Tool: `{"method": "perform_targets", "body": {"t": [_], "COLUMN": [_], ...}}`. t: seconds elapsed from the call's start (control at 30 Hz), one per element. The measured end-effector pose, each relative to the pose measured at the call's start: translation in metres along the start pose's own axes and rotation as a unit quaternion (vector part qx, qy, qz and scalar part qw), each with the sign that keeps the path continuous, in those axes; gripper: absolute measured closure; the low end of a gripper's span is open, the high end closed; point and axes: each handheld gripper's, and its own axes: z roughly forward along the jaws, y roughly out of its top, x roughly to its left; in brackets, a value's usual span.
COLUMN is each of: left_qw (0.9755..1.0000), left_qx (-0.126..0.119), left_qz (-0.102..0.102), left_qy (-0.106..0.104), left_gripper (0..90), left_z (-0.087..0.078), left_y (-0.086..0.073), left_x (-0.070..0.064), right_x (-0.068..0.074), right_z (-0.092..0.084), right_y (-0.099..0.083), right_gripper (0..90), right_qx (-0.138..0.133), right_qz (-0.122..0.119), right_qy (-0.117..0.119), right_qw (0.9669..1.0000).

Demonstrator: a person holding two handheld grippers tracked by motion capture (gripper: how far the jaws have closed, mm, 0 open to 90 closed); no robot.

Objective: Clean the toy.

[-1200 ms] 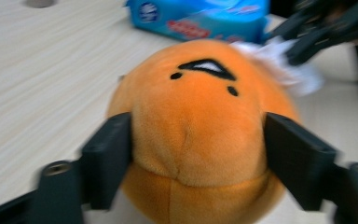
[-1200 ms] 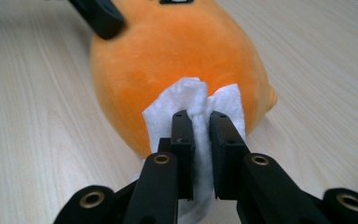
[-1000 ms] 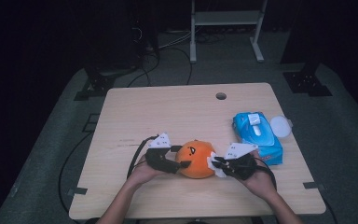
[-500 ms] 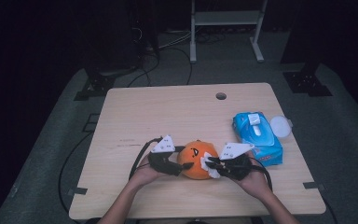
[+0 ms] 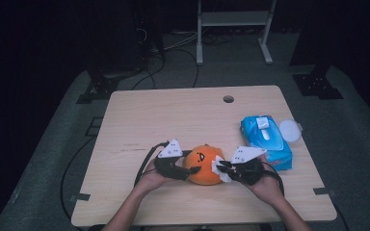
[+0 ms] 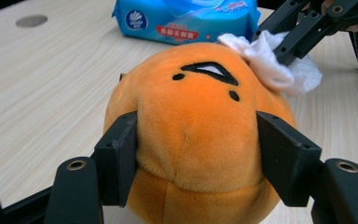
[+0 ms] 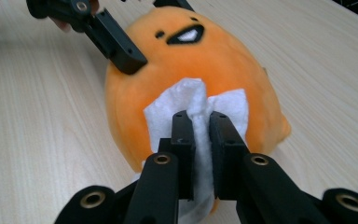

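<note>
An orange plush toy (image 5: 203, 166) with a stitched face lies on the wooden table (image 5: 183, 120) near its front edge. My left gripper (image 6: 198, 154) holds the plush (image 6: 200, 116) from the left; its jaws have just been closing, and the pads dent the fur on both sides. In the high view the left gripper (image 5: 191, 170) meets the toy's left flank. My right gripper (image 7: 201, 140) is shut on a crumpled white tissue (image 7: 193, 100) and presses it against the plush (image 7: 191, 56). From above, the right gripper (image 5: 220, 168) sits at the toy's right side.
A blue pack of wet wipes (image 5: 266, 142) lies to the right of the plush, with a white round lid (image 5: 289, 130) beside it. A cable hole (image 5: 228, 99) is at the table's far side. Black cables trail from both grippers.
The right gripper with the tissue has shifted slightly along the plush's right side. The plush and the left hand stay in the same spot.
</note>
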Motion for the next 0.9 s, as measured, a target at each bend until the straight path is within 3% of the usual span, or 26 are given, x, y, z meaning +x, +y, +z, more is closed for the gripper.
{"method": "perform_targets", "body": {"t": [0.1, 0.2, 0.3, 0.4, 0.47, 0.57, 0.7, 0.83, 0.9], "left_qw": [0.9989, 0.999, 0.9997, 0.9991, 0.9983, 0.9995, 1.0, 1.0, 1.0], "left_qx": [0.016, 0.011, 0.007, -0.004, -0.005, -0.003, 0.003, 0.003, 0.001], "left_qz": [0.043, 0.043, 0.023, -0.041, -0.055, -0.03, -0.001, -0.005, -0.003], "left_qy": [0.012, 0.005, -0.004, -0.009, -0.016, -0.011, -0.006, -0.008, -0.009], "left_gripper": [34.7, 35.5, 32.8, 17.0, 17.4, 30.8, 36.1, 37.5, 37.5], "left_z": [0.003, 0.001, 0.0, -0.003, -0.002, 0.002, 0.0, -0.001, -0.001], "left_y": [0.005, 0.003, 0.002, 0.005, 0.004, 0.001, 0.0, -0.003, -0.003], "left_x": [-0.01, -0.009, -0.004, 0.005, 0.007, 0.001, -0.001, 0.003, 0.002], "right_x": [0.009, 0.012, 0.009, 0.004, 0.005, 0.011, 0.014, 0.003, -0.005], "right_z": [0.004, 0.004, 0.004, 0.005, 0.004, 0.005, 0.006, 0.001, -0.001], "right_y": [0.01, 0.016, 0.014, 0.007, 0.005, 0.011, 0.014, 0.007, 0.0], "right_gripper": [80.5, 80.6, 80.6, 80.7, 80.6, 80.7, 80.7, 80.7, 80.7], "right_qx": [-0.011, -0.025, -0.024, -0.016, -0.018, -0.022, -0.021, -0.011, -0.005], "right_qz": [-0.01, -0.013, -0.008, 0.002, 0.005, -0.004, -0.014, -0.012, 0.004], "right_qy": [0.011, 0.017, 0.017, 0.021, 0.027, 0.024, 0.022, 0.001, -0.005], "right_qw": [0.9998, 0.9995, 0.9995, 0.9997, 0.9994, 0.9995, 0.9994, 0.9999, 1.0]}}
